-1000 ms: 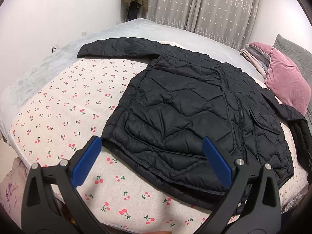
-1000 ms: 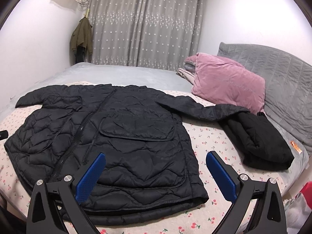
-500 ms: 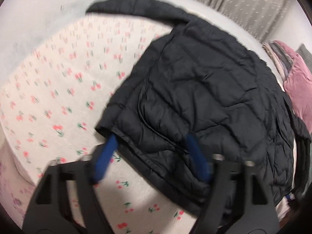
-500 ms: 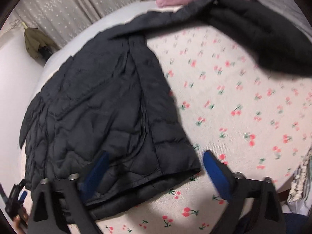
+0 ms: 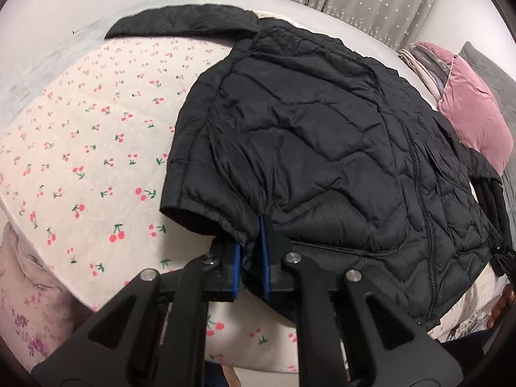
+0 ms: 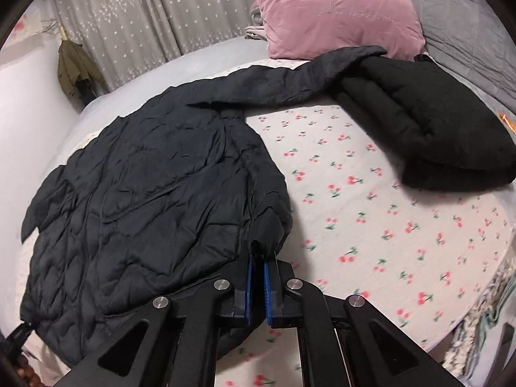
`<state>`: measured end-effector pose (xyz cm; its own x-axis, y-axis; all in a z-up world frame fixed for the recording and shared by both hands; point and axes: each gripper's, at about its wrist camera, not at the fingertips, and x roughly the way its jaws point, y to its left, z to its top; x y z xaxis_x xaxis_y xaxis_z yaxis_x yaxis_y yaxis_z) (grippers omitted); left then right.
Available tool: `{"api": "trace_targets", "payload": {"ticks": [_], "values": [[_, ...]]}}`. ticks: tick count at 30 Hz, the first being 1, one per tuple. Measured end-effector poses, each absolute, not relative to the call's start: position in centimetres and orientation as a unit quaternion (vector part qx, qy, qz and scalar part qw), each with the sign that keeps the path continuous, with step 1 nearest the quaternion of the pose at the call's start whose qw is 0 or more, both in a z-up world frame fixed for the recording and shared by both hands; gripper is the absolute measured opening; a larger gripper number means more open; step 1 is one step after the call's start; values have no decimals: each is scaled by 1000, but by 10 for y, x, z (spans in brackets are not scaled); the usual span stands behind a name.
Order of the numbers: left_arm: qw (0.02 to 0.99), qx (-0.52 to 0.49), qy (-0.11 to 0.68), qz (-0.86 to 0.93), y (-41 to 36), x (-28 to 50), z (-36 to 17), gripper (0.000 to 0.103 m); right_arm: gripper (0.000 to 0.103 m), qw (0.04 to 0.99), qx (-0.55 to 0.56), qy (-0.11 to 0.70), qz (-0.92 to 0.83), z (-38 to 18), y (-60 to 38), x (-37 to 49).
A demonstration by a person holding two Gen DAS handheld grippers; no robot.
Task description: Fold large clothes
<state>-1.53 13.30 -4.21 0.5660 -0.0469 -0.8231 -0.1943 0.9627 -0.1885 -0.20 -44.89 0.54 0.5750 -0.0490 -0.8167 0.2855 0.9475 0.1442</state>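
A black quilted puffer jacket [image 5: 322, 135] lies front up on the cherry-print bed sheet [image 5: 80, 148]. It also shows in the right wrist view [image 6: 154, 200]. My left gripper [image 5: 251, 251] is shut on the jacket's bottom hem near its left corner. My right gripper [image 6: 257, 274] is shut on the hem at the jacket's right corner. One sleeve [image 5: 183, 24] stretches out to the far left. The other sleeve [image 6: 290, 80] runs toward the pillow.
A folded black garment [image 6: 425, 122] lies on the sheet at the right. A pink pillow [image 6: 338, 9] leans on the grey headboard [image 6: 467, 16]. Grey curtains [image 6: 154, 16] and a hanging olive coat [image 6: 75, 71] are at the back. The bed's edge is just below both grippers.
Both grippers were open above the hem a second ago. They moved down and forward to the bottom corners and have closed on the hem.
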Motion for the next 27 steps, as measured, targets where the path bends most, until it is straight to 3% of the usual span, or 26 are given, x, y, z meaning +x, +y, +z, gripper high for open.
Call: {"api": "trace_targets", "payload": {"ticks": [4, 6, 7, 8, 10, 15, 17, 21, 23, 27], "values": [[877, -136, 457, 57, 143, -17, -34, 16, 11, 880, 80, 458, -97, 6, -431, -4], [878, -149, 451, 62, 147, -21, -30, 18, 25, 893, 53, 432, -118, 16, -425, -14], [879, -152, 447, 67, 148, -22, -27, 19, 44, 898, 44, 419, -125, 19, -426, -20], [882, -154, 440, 72, 149, -24, -23, 21, 69, 904, 35, 404, -133, 24, -426, -24], [888, -161, 423, 81, 148, -26, -14, 27, 82, 918, 19, 370, -139, 36, -421, -30], [902, -141, 399, 84, 130, -17, 6, 38, 82, 931, 8, 342, -129, 53, -408, -28], [906, -124, 398, 73, 113, -6, 12, 50, 82, 929, 21, 349, -124, 51, -408, -21], [908, -111, 400, 48, 81, 18, 25, 59, 82, 926, 31, 354, -125, 48, -406, -4], [912, -101, 396, 40, 62, 33, 33, 78, 82, 926, 42, 355, -125, 47, -407, 1], [910, -71, 408, 32, 25, 72, 41, 81, 83, 908, 100, 395, -101, 34, -420, 30]]}}
